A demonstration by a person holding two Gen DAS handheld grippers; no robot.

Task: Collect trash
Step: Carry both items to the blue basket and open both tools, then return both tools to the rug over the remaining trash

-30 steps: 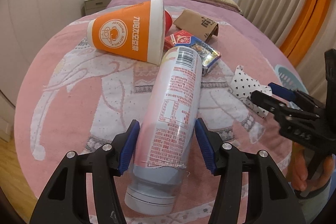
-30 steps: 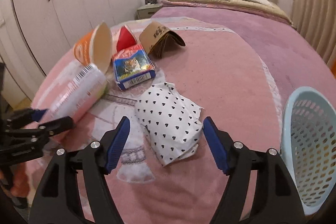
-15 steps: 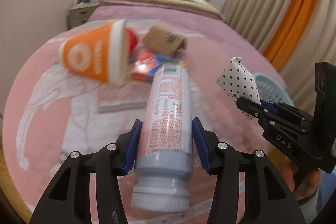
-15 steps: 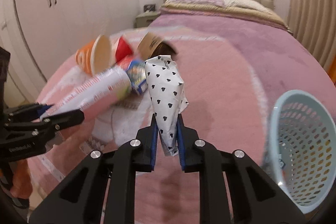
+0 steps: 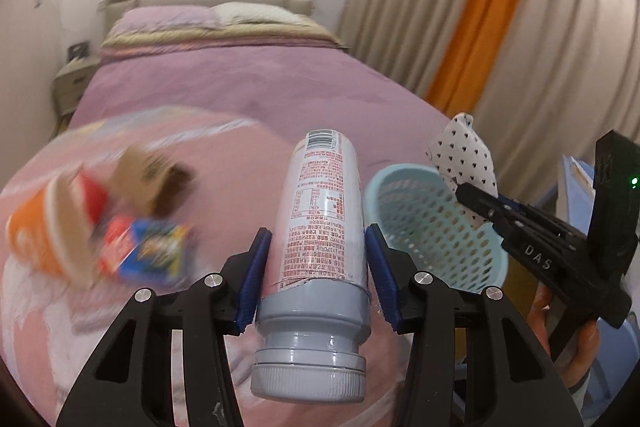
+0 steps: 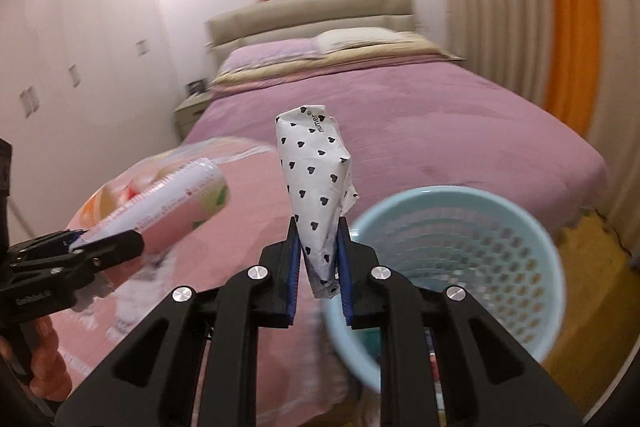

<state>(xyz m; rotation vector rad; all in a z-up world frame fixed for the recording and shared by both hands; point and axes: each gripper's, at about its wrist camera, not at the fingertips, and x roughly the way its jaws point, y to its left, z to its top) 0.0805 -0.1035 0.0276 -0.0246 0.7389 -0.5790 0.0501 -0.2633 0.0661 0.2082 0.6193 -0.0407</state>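
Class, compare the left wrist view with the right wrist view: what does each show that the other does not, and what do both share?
Only the left wrist view shows the blurred leftover trash on the pink blanket: an orange paper cup, a brown paper bag and a red and blue box. Only the right wrist view shows the white wardrobe. Both show the bottle in the left gripper, the heart-print packet in the right gripper, the blue basket and the bed.

Both wrist cams face bed (image 5: 224, 67), share basket (image 6: 460, 251).
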